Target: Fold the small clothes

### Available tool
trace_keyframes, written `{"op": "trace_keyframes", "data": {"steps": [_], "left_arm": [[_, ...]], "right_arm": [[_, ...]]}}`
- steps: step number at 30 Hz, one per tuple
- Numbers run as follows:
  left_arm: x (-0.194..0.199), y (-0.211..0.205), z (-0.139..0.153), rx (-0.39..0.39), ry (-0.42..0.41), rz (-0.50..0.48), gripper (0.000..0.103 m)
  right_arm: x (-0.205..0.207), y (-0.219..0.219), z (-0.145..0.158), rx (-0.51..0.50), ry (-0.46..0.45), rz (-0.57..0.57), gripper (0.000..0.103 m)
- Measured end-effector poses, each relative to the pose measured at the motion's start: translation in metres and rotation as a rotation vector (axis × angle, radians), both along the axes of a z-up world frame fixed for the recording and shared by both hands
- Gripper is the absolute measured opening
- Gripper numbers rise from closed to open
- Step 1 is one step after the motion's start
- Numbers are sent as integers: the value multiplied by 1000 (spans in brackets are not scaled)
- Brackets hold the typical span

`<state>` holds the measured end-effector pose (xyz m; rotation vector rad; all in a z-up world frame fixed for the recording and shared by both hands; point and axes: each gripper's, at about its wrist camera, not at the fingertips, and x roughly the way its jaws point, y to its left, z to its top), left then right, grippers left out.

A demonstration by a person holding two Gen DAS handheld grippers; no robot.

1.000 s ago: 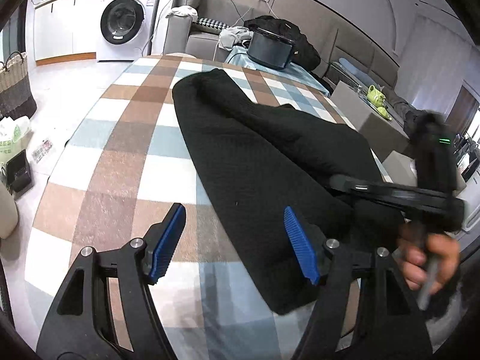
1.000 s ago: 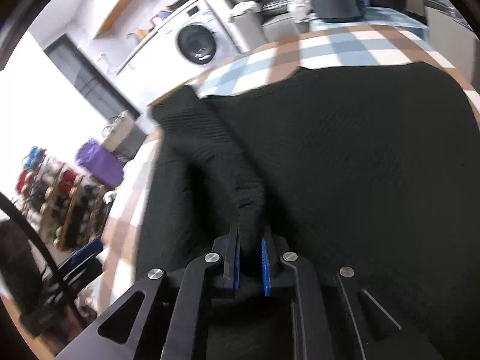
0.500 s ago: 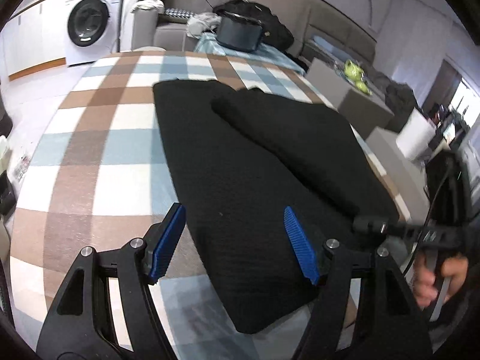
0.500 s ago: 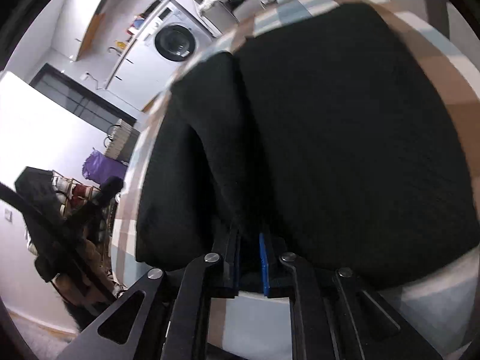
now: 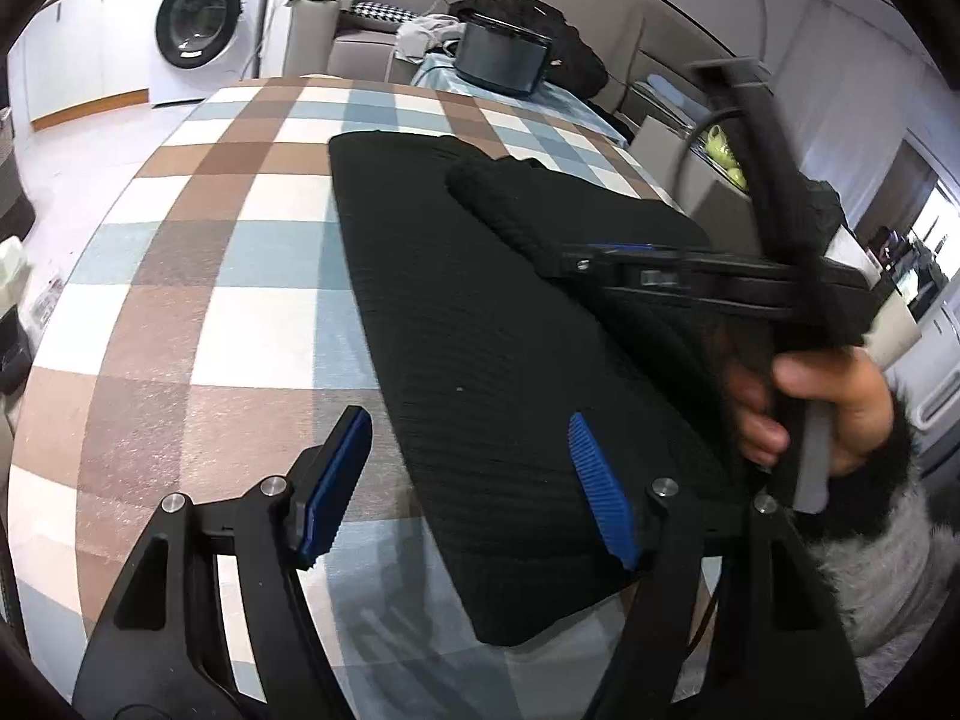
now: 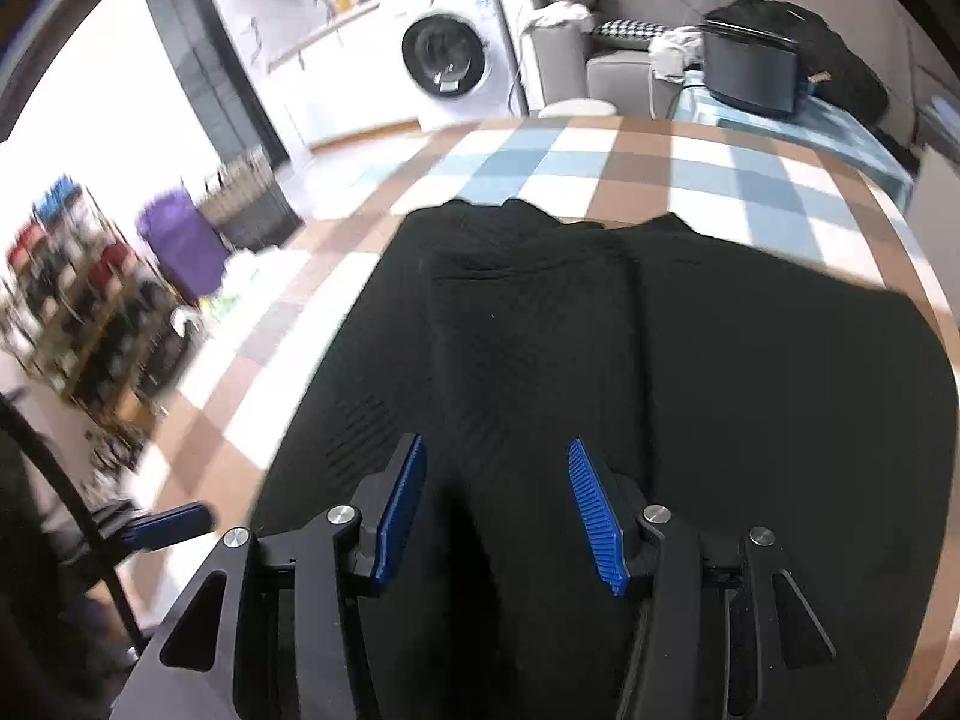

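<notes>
Lying on the checked tablecloth [image 5: 198, 312] is a black knitted garment [image 5: 480, 360], spread flat with a narrower part folded lengthwise over its middle. The garment's near edge is seen just ahead of the left gripper [image 5: 468, 480], whose blue pads are held well apart above the cloth; one pad is over the bare tablecloth, the other over the black fabric, and nothing is pinched between them. The right gripper [image 6: 498, 504] is held over the garment by a hand [image 5: 828, 414] in a fuzzy grey sleeve [image 5: 876, 552]. Its jaws have just been opening and are seen parted, with the folded strip of fabric lying beneath the gap but not pressed by either pad. Beyond the table, a white washing machine [image 6: 447, 69] and a dark box [image 5: 501, 57] on a pale blue cover are seen.
</notes>
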<state>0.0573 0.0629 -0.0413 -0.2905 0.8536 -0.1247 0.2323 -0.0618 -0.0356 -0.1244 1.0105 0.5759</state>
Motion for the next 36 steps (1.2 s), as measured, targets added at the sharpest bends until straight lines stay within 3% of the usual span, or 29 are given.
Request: {"op": "trace_keyframes", "data": {"steps": [1,3,7,8,11,15,20,23,29,31,32,33,36], "left_arm": [[0,2,0,0,1,6,66],[0,6,0,2,1,18,66],[2,14,1,-4,-9,24,66],[3,16,1,-9,-10,24,66],[6,19,1,-16,-11,24,66],[8,22,3,-9,-18,26,66],[13,25,0,-21,-10,34,66],[11,25,0,-18,-8,39,66],[3,28,0,-12,-8,63,66],[0,29,0,-12,-11,70,66],[0,30,1,-14,-12,74,66],[0,31,1,-18,-13,77,66],[0,32,6,-24,-26,73,66]], "right_arm": [[4,2,-5,-28,2,-4,47],[12,4,-6,-55,-3,-20,7],[26,-69,16,76,-52,-248,7],[32,-84,16,77,-46,-298,10],[47,-119,14,22,-8,-420,38],[32,-137,31,-10,-74,-443,39],[25,-105,42,137,-27,-272,43],[36,-70,27,220,77,-155,42],[62,-16,-15,246,227,-118,42],[65,-8,-16,239,186,-117,37],[64,-3,-14,242,179,-81,19],[58,-1,-8,277,167,-48,8],[41,-15,20,346,63,-37,8]]}}
